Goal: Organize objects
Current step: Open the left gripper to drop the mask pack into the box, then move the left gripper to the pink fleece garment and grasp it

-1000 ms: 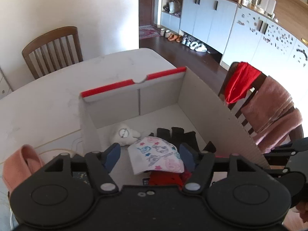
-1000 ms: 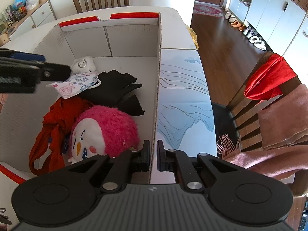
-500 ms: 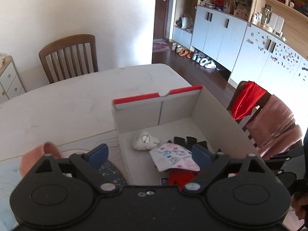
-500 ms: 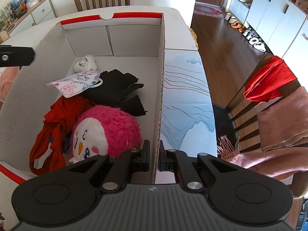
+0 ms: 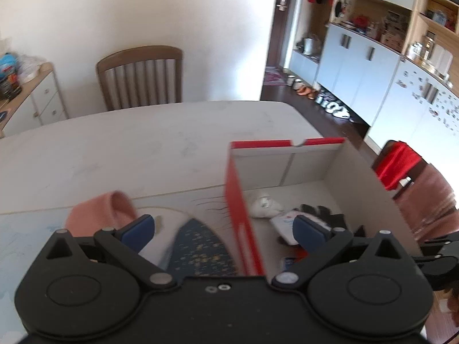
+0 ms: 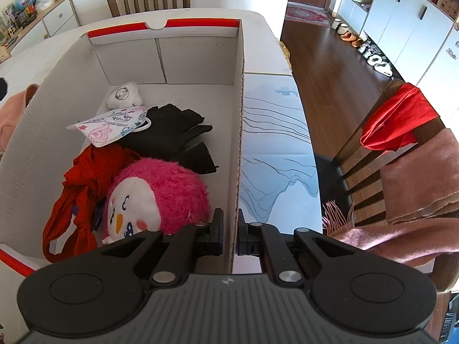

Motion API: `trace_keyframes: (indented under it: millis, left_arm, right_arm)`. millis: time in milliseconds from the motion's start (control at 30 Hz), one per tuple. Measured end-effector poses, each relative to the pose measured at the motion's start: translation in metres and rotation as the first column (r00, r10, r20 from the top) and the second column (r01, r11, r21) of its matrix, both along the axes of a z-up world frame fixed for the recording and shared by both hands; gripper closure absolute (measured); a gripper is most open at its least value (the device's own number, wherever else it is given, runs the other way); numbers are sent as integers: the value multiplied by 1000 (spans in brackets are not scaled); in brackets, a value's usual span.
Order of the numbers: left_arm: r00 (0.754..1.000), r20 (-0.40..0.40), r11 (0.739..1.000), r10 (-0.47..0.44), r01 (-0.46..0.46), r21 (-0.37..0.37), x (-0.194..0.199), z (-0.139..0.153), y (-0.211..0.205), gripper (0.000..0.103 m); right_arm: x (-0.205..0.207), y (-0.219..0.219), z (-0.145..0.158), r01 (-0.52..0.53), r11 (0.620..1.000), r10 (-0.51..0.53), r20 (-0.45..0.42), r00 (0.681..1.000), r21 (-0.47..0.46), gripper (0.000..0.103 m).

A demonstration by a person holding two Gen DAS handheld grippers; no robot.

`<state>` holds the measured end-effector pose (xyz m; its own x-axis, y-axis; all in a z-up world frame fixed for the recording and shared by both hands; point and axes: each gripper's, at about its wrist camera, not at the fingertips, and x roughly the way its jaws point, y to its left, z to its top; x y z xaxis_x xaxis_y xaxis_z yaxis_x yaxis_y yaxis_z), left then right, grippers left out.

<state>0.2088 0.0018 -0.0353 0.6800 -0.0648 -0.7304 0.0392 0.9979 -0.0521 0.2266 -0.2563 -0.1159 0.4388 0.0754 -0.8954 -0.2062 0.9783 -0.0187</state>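
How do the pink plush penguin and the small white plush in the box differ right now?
The pink plush penguin is far larger than the small white plush. The penguin is fuzzy bright pink with a white face; the white plush is plain white with a round badge. The penguin lies at the near end of the cardboard box, against the red cloth; the white plush sits at the far end. Both rest inside the box, ungripped.

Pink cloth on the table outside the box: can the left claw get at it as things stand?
Probably yes. The left claw is wide open and empty, and the pink cloth lies just beyond its left finger, outside the box wall, with nothing between them.
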Motion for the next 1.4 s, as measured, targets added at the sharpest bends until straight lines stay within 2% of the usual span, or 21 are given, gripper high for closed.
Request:
trace_keyframes:
  millis: [300, 533, 800, 867, 933, 1033, 1067, 1300, 1400]
  left_arm:
    - [991, -32, 990, 133, -131, 61, -7, -19, 55, 0]
    - [966, -79, 965, 247, -237, 116, -5, -47, 93, 1]
    - [955, -135, 957, 265, -244, 156, 4, -73, 99, 4]
    - [956, -137, 953, 258, -229, 201, 7, -77, 95, 9]
    - [956, -148, 947, 252, -212, 240, 9, -83, 91, 20]
    - [951, -165, 940, 261, -211, 268, 13, -89, 90, 26]
    - [951, -168, 940, 261, -211, 269, 13, -90, 90, 27]
    - [954, -164, 946, 252, -207, 251, 11, -86, 90, 66]
    - [958, -149, 951, 246, -209, 227, 7, -76, 89, 77]
  right_arm:
    - [0, 0, 0, 10, 1000, -10, -1, 1000, 2, 97]
    - [-1, 1, 0, 10, 1000, -10, -2, 1000, 0, 97]
    - [-1, 1, 0, 10, 1000, -10, -3, 1000, -5, 97]
    - [-1, 1, 0, 10, 1000, -10, -3, 1000, -5, 97]
    - [-1, 1, 0, 9, 1000, -9, -3, 1000, -5, 97]
    - [-1, 1, 0, 10, 1000, -10, -3, 1000, -4, 97]
    - [-1, 1, 0, 10, 1000, -10, -3, 1000, -4, 97]
    - [-1, 1, 0, 12, 1000, -12, -4, 1000, -2, 97]
    - [-1, 0, -1, 13, 1000, -13, -4, 1000, 0, 97]
